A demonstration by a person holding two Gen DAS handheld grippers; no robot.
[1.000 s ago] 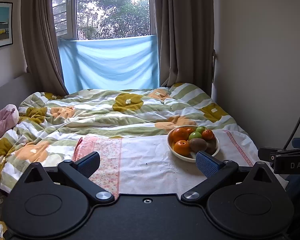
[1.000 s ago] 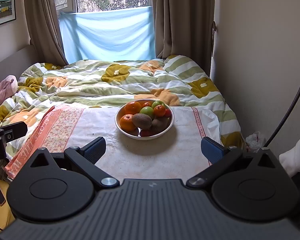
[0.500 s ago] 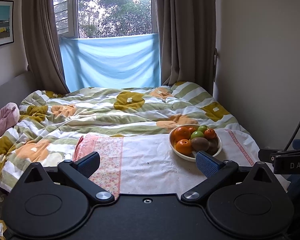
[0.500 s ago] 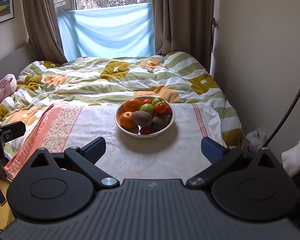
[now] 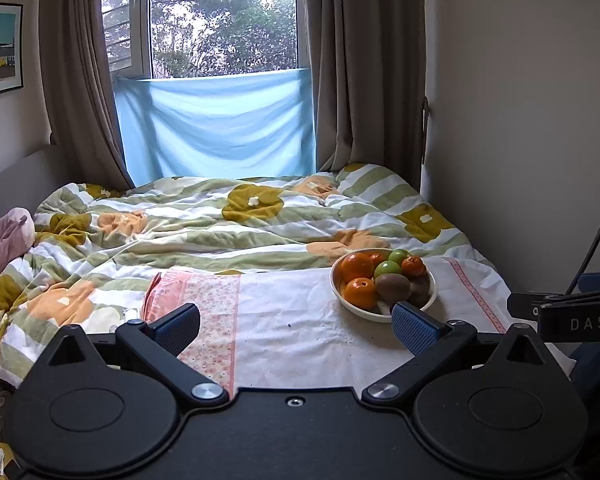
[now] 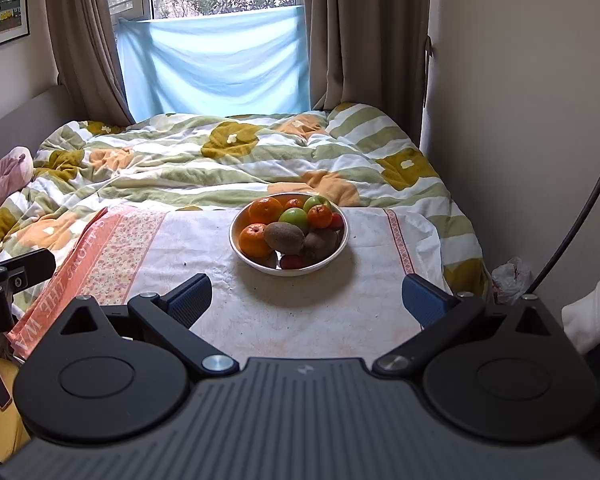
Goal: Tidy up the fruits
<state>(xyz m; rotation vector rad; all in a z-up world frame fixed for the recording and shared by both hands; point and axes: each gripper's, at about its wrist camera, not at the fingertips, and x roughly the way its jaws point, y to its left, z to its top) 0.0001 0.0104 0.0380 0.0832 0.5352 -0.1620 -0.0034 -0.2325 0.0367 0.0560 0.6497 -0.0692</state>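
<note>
While both grippers hang back with nothing between their fingers, the white bowl (image 6: 242,256) of fruit sits on a pale cloth (image 6: 300,312) spread over the near end of the bed (image 6: 220,160). Seen from the right wrist, the bowl lies at the centre of the frame, above and between the fingers of the right gripper (image 6: 307,300), well apart from both blue pads, which stand wide apart. Oranges (image 6: 265,210), green apples (image 6: 294,216) and a kiwi (image 6: 284,237) are heaped in it. Seen from the left wrist, the bowl (image 5: 336,292) lies right of centre, just above the right-hand pad of the left gripper (image 5: 298,326), whose tip overlaps the bowl's near rim in the picture; whether they touch cannot be told. Its fingers (image 5: 414,328) are likewise spread wide. A floral pink border (image 5: 216,300) edges the cloth at lower left.
</note>
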